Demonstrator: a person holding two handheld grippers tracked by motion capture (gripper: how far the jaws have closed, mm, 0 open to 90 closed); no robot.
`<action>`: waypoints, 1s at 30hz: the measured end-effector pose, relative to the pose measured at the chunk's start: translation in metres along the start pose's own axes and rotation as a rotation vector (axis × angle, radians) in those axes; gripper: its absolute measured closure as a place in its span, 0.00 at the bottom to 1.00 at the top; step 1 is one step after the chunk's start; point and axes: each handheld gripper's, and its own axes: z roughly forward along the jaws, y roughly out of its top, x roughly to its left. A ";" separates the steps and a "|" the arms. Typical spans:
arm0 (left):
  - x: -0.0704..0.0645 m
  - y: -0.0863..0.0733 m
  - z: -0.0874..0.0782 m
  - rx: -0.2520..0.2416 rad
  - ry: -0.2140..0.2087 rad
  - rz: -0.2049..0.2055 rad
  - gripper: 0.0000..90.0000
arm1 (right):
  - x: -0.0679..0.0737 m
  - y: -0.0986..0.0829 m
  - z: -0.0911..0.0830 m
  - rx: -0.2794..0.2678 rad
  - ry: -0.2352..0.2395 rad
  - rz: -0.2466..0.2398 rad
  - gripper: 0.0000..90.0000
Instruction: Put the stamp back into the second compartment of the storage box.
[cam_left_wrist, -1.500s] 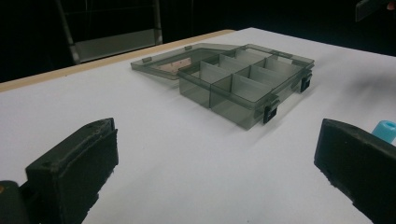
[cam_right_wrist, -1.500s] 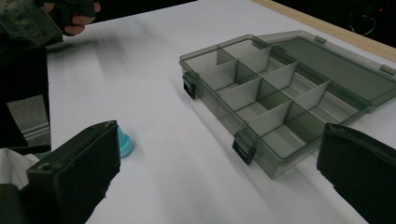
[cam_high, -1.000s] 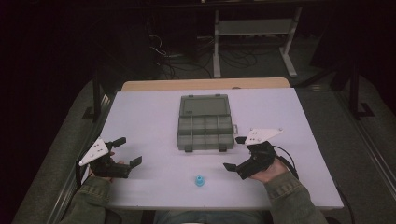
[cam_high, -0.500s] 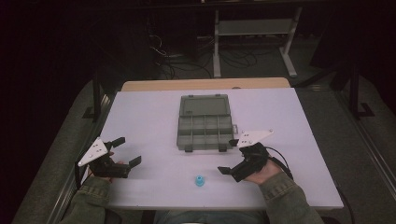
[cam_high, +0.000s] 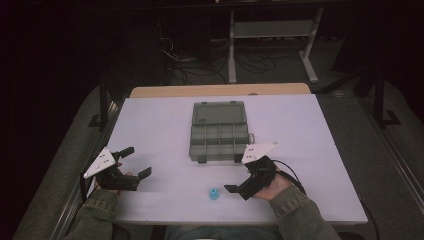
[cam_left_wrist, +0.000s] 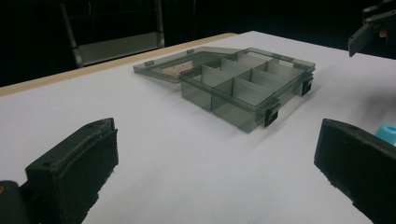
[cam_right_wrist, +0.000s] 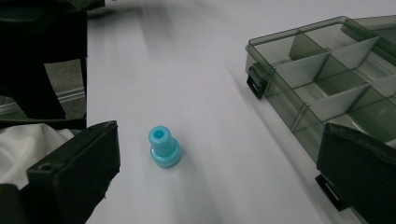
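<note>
- Two grippers rest low over the white table (cam_high: 165, 125), and the right gripper (cam_high: 245, 179) is much the nearer to the small blue piece (cam_high: 213, 193); the left gripper (cam_high: 134, 162) sits well apart at the table's left side.
- The right gripper's jaws are spread wide with nothing between them. In the right gripper view the blue piece (cam_right_wrist: 164, 146) stands just ahead of the jaws, within the gap but closer to the jaw at that view's left.
- The blue piece stands upright on the table, wide base down, narrower neck up, its hole facing upward, so its long axis is vertical.
- From the high view, the piece lies just beside the right gripper's tip, toward the person's left and near the table's front edge.
- The left gripper's jaws are likewise spread and empty; its own view looks across bare table to the compartment box (cam_left_wrist: 247, 86).
- The compartment box (cam_high: 219, 139) lies beyond the piece, lid open flat behind it, compartments apparently empty.
- Judgement: a short reach leftward and forward should centre the piece for a pinch across its neck.
</note>
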 end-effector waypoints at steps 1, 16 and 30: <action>0.000 0.000 0.000 0.000 0.000 0.000 0.00 | 0.000 0.000 0.000 0.000 0.000 0.000 0.00; 0.000 0.001 0.000 -0.002 -0.003 0.009 0.00 | 0.004 0.007 0.026 0.045 0.026 -0.044 0.00; 0.000 0.002 -0.001 -0.015 0.002 0.011 0.00 | 0.010 0.007 0.042 0.082 0.043 -0.047 0.00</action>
